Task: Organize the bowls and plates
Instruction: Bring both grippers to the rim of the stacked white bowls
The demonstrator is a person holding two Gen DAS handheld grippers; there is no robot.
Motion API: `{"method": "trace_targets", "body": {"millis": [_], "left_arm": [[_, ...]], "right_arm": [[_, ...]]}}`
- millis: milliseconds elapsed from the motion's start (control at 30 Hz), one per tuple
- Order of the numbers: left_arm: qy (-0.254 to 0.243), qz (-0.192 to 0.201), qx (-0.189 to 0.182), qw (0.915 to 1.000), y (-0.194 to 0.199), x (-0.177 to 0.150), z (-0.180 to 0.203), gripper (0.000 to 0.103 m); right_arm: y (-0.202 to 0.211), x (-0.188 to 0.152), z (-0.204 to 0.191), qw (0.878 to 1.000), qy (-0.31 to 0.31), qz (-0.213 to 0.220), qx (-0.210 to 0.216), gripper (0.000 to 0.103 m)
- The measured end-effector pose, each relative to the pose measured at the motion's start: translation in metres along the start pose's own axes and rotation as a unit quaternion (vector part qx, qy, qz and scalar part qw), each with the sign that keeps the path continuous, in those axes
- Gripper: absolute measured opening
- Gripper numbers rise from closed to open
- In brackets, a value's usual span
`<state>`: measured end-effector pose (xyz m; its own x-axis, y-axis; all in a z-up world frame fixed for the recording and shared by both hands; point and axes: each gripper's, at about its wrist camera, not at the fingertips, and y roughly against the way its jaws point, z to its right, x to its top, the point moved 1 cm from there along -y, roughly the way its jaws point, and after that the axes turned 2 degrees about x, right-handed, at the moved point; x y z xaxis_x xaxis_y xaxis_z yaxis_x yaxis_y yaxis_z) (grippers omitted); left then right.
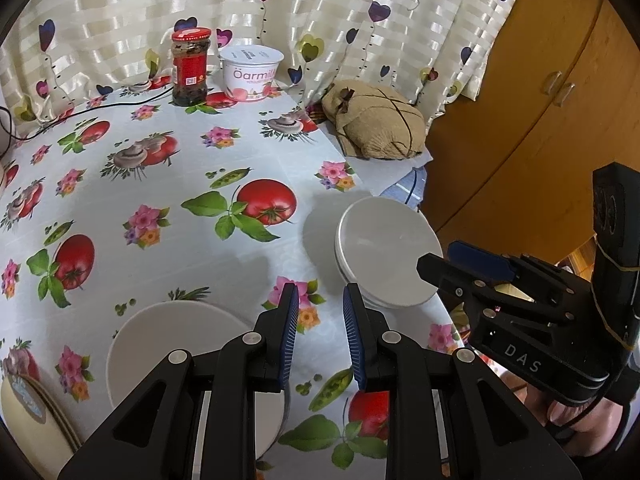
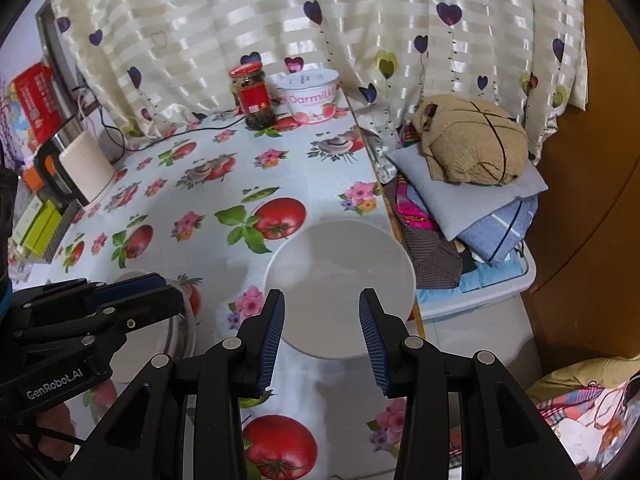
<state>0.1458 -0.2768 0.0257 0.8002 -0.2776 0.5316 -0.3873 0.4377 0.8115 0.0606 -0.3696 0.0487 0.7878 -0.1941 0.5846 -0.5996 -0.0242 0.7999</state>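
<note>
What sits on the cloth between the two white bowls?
Nothing: in the left wrist view only bare printed tablecloth runs between the near bowl and the stacked bowls by the table edge.

The near part of the white bowl (image 1: 176, 344) at the table's front edge is hidden under the left gripper (image 1: 320, 336), whose finger bases run off the bottom of the left wrist view. Just left of it a cream plate (image 1: 28, 412) (with a blue mark too blurred to read) is cut by the lower left corner. In the right wrist view, the left gripper's body covers most of that same bowl. The near rim of the white bowl (image 2: 340, 280) by the table's right edge is partly masked by the right gripper (image 2: 322, 336).
</note>
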Motion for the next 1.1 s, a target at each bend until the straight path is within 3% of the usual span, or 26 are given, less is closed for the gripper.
{"method": "trace_targets", "body": {"millis": [633, 767, 1100], "left_arm": [[0.014, -0.010, -0.031, 0.9994, -0.025, 0.015, 0.007, 0.024], [0.015, -0.011, -0.040, 0.9990, -0.029, 0.017, 0.009, 0.032], [0.019, -0.020, -0.043, 0.9987, -0.041, 0.018, 0.010, 0.033]], "right_arm": [[-0.014, 0.001, 0.021, 1.000, -0.014, -0.008, -0.019, 0.039], [-0.016, 0.001, 0.025, 1.000, -0.017, -0.009, -0.023, 0.039], [-0.023, 0.000, 0.035, 0.999, -0.025, -0.013, -0.029, 0.040]]}}
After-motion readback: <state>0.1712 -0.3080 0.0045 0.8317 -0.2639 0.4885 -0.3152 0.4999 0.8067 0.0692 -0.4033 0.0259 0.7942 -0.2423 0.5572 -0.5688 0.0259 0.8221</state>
